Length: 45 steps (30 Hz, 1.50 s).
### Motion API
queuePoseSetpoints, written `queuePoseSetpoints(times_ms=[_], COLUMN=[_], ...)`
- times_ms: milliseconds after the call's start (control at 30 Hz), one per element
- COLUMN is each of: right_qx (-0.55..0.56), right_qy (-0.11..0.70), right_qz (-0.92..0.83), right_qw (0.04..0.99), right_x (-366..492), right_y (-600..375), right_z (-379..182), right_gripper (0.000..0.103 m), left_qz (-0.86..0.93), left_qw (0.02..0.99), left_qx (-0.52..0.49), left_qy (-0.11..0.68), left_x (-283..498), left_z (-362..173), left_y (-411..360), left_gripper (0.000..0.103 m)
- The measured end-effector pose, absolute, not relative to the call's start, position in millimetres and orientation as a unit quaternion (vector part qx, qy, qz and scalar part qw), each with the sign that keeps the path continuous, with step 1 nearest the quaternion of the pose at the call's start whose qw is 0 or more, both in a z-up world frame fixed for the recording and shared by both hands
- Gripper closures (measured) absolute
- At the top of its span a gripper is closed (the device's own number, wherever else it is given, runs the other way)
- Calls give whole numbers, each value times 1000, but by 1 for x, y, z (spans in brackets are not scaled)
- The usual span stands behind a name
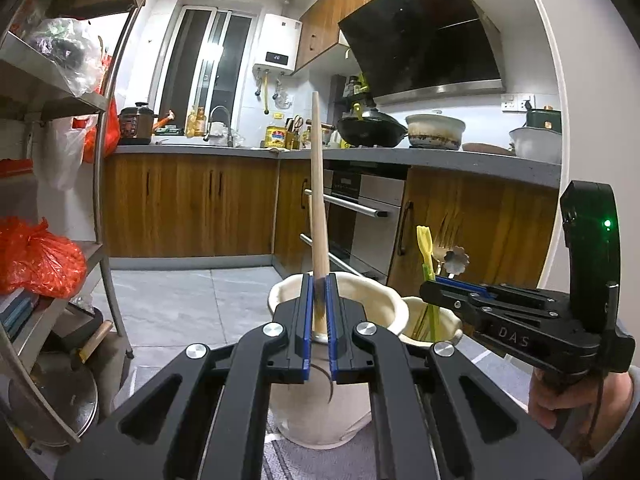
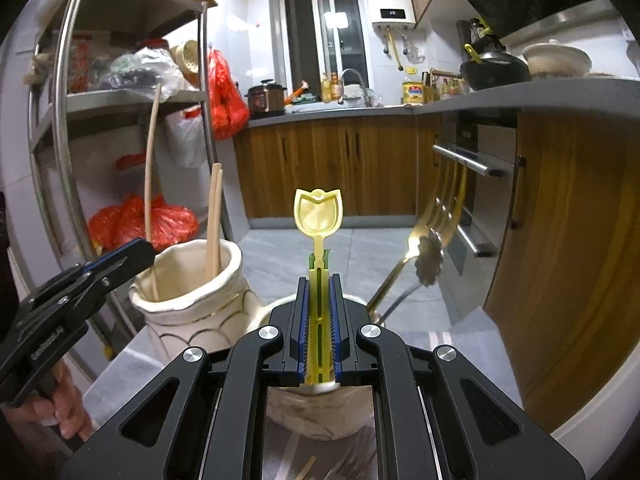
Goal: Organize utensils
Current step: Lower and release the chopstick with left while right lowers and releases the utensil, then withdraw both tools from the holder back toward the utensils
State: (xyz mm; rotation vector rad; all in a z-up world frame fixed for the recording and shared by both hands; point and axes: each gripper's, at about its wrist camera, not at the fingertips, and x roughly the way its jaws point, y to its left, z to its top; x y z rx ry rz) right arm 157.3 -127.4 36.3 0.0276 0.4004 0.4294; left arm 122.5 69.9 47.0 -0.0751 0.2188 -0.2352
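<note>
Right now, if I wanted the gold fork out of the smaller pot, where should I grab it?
Probably grab the gold fork on its thin handle just above the pot's rim, coming from the right. It leans that way, prongs up, with a flower-ended spoon close beside it.

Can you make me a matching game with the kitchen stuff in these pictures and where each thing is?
Things:
1. wooden stick
2. yellow tulip spoon
3. pair of chopsticks
4. black wok

Places:
A. up on the counter
B. standing loose in the taller cream pot
C. pinched in the left tool
D. pinched in the right tool

Pairs: 1-C, 2-D, 3-B, 4-A
</note>
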Motion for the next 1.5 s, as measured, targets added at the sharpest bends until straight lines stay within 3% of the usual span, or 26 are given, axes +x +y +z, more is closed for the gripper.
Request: queuePoseSetpoints(times_ms=[400,633,733,833,1067,1233,1300,1367,1500], right_qx=[21,25,26,25,34,30,22,14,7], right_qy=[200,205,201,196,180,159,152,150,149], right_qz=[229,231,230,227,224,221,219,217,204], right_qw=[952,951,952,954,957,962,963,964,967], right_x=[160,160,160,159,153,141,134,130,121], right_y=[-128,-129,-131,-132,-137,-143,-145,-147,-157], right_z=[24,22,23,25,32,49,57,62,66], right_gripper=[93,92,81,81,59,28,11,6,5], left_qz=[-118,-111,-111,-109,-99,-90,-81,-77,-70], left_qw=[988,989,990,990,992,992,993,993,991], left_qx=[-13,-12,-11,-11,-12,-24,-28,-30,-22], left_qy=[96,93,91,87,82,83,81,87,114], left_x=[117,115,115,113,112,111,108,106,102], left_z=[43,42,42,42,42,47,51,54,58], left_y=[59,59,60,60,63,69,70,72,68], left_gripper=[94,80,72,68,51,27,17,6,6])
